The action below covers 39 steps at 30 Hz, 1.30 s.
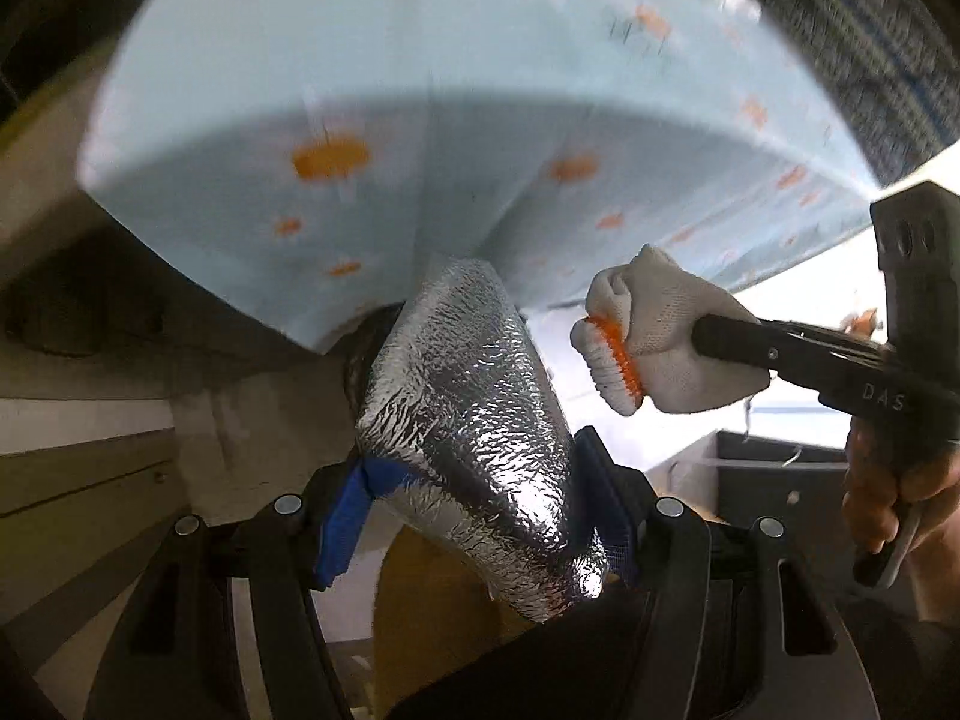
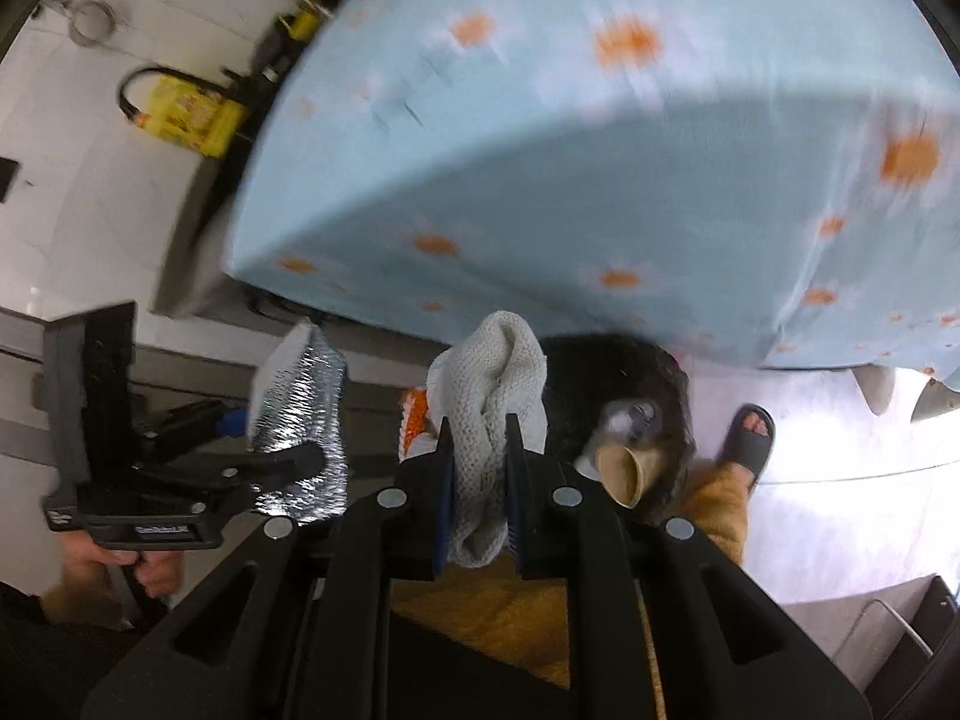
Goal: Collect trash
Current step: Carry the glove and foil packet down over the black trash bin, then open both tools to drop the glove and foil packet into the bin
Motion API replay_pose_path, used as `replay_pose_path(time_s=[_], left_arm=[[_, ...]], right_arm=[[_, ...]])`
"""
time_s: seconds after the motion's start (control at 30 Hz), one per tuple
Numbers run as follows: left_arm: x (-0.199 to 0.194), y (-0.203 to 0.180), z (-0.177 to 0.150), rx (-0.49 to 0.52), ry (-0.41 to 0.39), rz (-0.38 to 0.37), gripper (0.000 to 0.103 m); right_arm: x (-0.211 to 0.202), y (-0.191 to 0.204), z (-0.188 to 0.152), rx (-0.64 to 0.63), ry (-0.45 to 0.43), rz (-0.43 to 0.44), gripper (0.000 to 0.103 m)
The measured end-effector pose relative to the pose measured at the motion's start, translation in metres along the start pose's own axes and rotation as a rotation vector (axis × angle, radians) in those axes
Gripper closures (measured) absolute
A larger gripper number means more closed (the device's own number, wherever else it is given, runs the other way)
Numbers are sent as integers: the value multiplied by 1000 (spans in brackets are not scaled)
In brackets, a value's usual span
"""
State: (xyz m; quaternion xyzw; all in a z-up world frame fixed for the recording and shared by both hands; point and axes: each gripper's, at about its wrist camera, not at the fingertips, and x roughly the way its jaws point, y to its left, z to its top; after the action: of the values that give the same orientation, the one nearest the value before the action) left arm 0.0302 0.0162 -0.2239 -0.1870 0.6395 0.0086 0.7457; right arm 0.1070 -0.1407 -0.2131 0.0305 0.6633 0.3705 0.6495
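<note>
My left gripper is shut on a crinkled silver foil pouch, its blue pads pressing both sides. The same pouch and left gripper show at the left of the right wrist view. My right gripper is shut on a white knit glove with an orange cuff. That glove hangs from the right gripper at the right of the left wrist view. Below and just right of the glove sits a black trash bag holding a paper cup and clear plastic.
A table under a light-blue cloth with orange flowers overhangs the trash bag. A foot in a grey slipper stands on the pale floor at the right. A yellow bag lies at the far left. A dark box sits low on the right.
</note>
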Motion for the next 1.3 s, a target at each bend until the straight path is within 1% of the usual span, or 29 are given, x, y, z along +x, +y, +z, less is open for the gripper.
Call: replay_pose_path(time_s=[0.07, 0.17, 0.23, 0.33, 0.4, 0.53, 0.67, 0.77, 0.93, 1.03, 1.07, 1.1, 1.13, 1.3], left_arm=[[20, 4, -1, 9, 41, 2, 40], [44, 9, -1, 13, 78, -6, 40], [56, 12, 0, 21, 91, -8, 40], [83, 16, -2, 36, 122, 2, 39], [107, 23, -5, 15, 166, 3, 39], [150, 39, -8, -42, 214, -16, 39], [182, 63, -10, -171, 226, -53, 39], [198, 74, -11, -247, 252, -63, 39], [205, 77, -11, -294, 258, -70, 37], [203, 77, -10, -295, 240, -74, 36], [203, 76, -10, -295, 240, -75, 35], [202, 75, -10, -301, 244, -67, 31], [203, 77, -11, -311, 247, -59, 28], [205, 83, -18, -354, 258, -63, 28]], right_arm=[[27, -16, -6, 18, 51, -35, 87], [59, -35, -12, 38, 109, -77, 87], [76, -46, -15, 75, 140, -75, 87], [99, -64, -15, 167, 170, -49, 87], [111, -72, -15, 223, 181, -39, 86], [130, -94, -16, 368, 193, -12, 85], [151, -115, -19, 486, 189, -10, 85], [163, -127, -20, 552, 175, -8, 85], [170, -134, -15, 576, 169, -18, 84], [174, -136, -13, 578, 170, -12, 82], [174, -136, -13, 582, 167, -3, 80], [174, -136, -13, 589, 163, 15, 67], [173, -135, -13, 588, 159, 16, 62], [171, -132, -17, 582, 170, 22, 62]])
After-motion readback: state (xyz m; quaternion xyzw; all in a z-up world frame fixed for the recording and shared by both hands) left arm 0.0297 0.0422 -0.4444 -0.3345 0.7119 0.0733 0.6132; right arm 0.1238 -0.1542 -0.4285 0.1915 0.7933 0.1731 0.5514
